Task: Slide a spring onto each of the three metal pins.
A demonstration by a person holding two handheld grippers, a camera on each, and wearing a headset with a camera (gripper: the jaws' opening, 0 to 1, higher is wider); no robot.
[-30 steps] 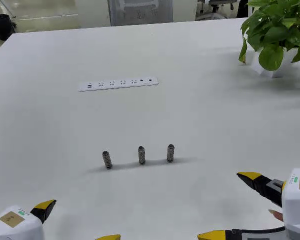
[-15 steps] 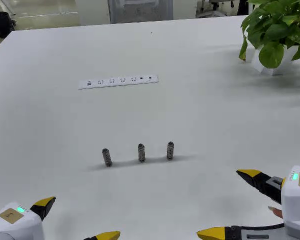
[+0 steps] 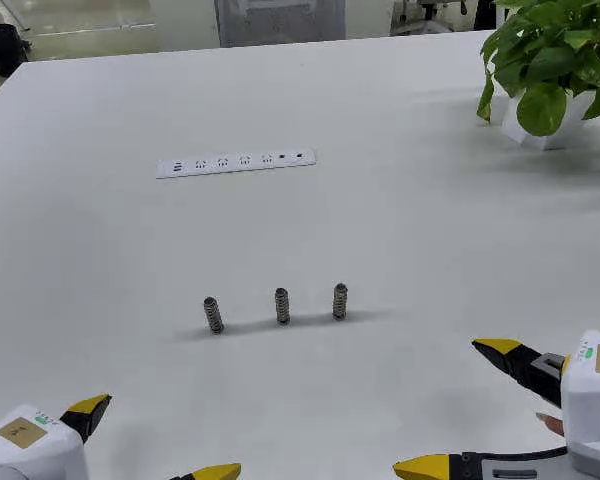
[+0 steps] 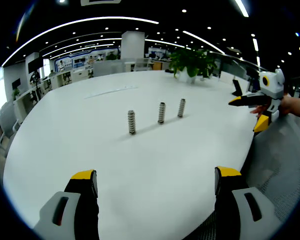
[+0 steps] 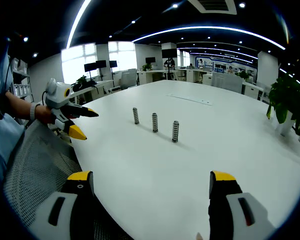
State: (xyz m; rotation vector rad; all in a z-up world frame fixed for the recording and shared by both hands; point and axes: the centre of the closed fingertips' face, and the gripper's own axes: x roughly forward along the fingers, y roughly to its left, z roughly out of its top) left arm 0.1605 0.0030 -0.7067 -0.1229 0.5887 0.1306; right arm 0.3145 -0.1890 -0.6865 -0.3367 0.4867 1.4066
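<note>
Holding both tools low at the bottom of the head view, we are looking across a white table (image 3: 400, 230) at three springs (image 3: 282, 306) standing upright in a short row just below the middle of the frame. They are evenly spaced and not touching one another. The coils are covering each from base to top, so we cannot tell the pins inside apart from them. We are keeping the left gripper (image 3: 150, 442) in the lower left corner with its yellow-tipped jaws spread wide and nothing between them. The right gripper (image 3: 462, 407) is sitting in the lower right corner, its jaws also spread apart and holding nothing. Both are well apart from the springs. In the left gripper view we are seeing the left gripper's own jaws (image 4: 156, 173) rising at the bottom, the springs (image 4: 161, 113) lined up slightly above centre, and the right gripper (image 4: 247, 113) coming in at the right edge with a hand behind it. In the right gripper view its own jaws (image 5: 151, 175) are gaping at the bottom, the springs (image 5: 154, 122) are standing near the centre, and the left gripper (image 5: 86, 124) is showing at the left. Beyond the springs in the head view, a white power strip (image 3: 237, 161) is lying flat in the upper left, and a leafy plant (image 3: 550, 60) is standing in the upper right corner.
</note>
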